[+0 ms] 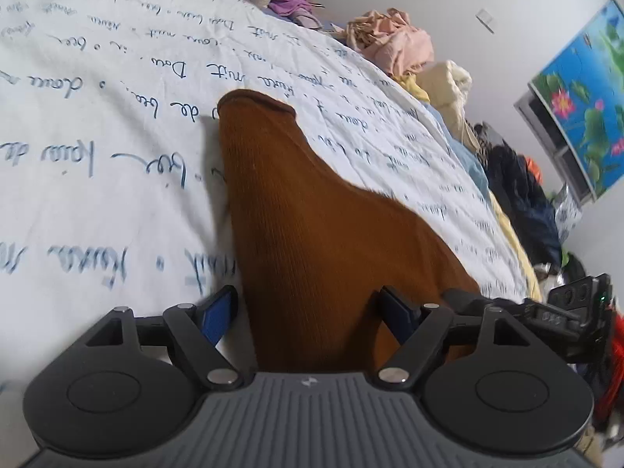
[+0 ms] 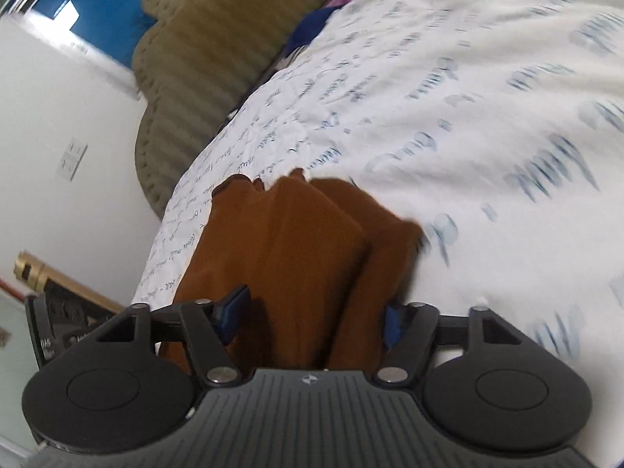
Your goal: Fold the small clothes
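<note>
Lying on the white bed cover [image 1: 117,148] with blue writing is a brown ribbed cloth [image 1: 312,234]. The left gripper [image 1: 308,312] stands wide open with the cloth between its blue pads [image 1: 216,318], not squeezed. The right gripper [image 2: 312,316] is partly open around bunched folds of the cloth; I cannot tell if it pinches them.

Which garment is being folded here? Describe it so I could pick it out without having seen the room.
Start from the bed with the white quilt covered in blue handwriting. Lying on it, away from the clothes heap along the far edge, is a sock. It is the only rust-brown, ribbed piece, and it runs between both grippers' fingers.
</note>
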Motion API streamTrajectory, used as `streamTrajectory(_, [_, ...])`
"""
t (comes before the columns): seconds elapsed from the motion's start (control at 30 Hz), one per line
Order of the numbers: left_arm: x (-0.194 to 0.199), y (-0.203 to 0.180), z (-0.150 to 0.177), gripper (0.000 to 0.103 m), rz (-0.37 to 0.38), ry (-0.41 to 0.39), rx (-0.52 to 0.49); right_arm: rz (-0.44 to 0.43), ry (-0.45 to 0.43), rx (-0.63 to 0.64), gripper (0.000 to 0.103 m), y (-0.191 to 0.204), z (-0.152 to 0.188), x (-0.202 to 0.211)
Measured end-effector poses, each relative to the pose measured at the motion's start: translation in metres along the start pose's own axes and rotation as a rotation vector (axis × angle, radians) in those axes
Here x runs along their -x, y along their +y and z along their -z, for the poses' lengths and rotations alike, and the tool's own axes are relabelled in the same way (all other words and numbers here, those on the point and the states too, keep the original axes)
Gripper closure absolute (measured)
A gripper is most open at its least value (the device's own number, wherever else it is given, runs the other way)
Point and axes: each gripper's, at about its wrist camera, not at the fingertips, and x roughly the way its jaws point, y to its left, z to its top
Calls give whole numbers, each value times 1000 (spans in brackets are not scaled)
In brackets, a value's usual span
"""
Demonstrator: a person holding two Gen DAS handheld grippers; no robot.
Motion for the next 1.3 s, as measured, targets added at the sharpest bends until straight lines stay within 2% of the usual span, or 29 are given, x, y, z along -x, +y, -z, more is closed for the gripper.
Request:
streamTrajectory(0.03, [-4,1,-5,24,3,-4,9,-11,12,12,44,1,-6,-9])
streamTrajectory(0.2, [-29,-1,-28,25,10,-34,0,-61,58,18,66,-2,-34,-46])
streamTrajectory(0.27, [-39,-1,-36,27,10,-49,12,-89,69,8,71,-4,-40,-55])
streamTrajectory(0.3, [-42,-2,-40,32,11,-57,17,-98,70,16,73,-3,-40,-59])
streamTrajectory(0.37, [-47,-2,-47,68,-5,-54,23,-94,60,61,74,3,-39,-60])
streamTrajectory(0.43, [-49,-2,-48,78,-9,-49,8,-92,40,102,75,9,-35,-55])
streamTrajectory(0.53, [-33,-14,-38,82,-42,-113,-81,-113,9,141,76,17,-34,-45])
streamTrajectory(0.67, [4,-33,-27,82,-98,-245,-214,-176,-38,202,77,39,-39,-37])
streamTrajectory(0.73, [18,-37,-34,82,-114,-293,-241,-206,-62,243,77,52,-44,-36])
streamTrajectory(0.8, [22,-39,-45,82,-165,-326,-278,-213,-85,267,77,62,-53,-39])
streamTrajectory(0.87, [11,-36,-61,82,-243,-312,-287,-162,-103,222,76,62,-67,-53])
streamTrajectory(0.9, [5,-32,-68,82,-296,-297,-275,-127,-102,192,73,58,-74,-63])
streamTrajectory(0.97, [2,-23,-74,82,-369,-283,-236,-13,-101,140,68,48,-82,-74])
streamTrajectory(1.03, [9,-15,-70,81,-358,-280,-201,40,-96,131,67,40,-79,-71])
streamTrajectory(1.07, [14,-13,-65,79,-341,-269,-184,53,-100,132,61,37,-74,-64])
streamTrajectory(1.1, [19,-10,-58,76,-329,-251,-173,64,-99,130,51,34,-68,-56])
streamTrajectory(1.17, [29,-9,-38,69,-315,-216,-151,71,-88,120,41,29,-57,-38])
streamTrajectory(1.2, [36,-9,-25,67,-291,-212,-141,65,-86,107,40,25,-49,-26])
streamTrajectory(1.27, [48,-12,3,42,-234,-195,-122,13,-53,46,35,16,-33,-7])
streamTrajectory(1.3, [53,-15,17,37,-208,-193,-112,-28,-24,4,28,10,-25,0])
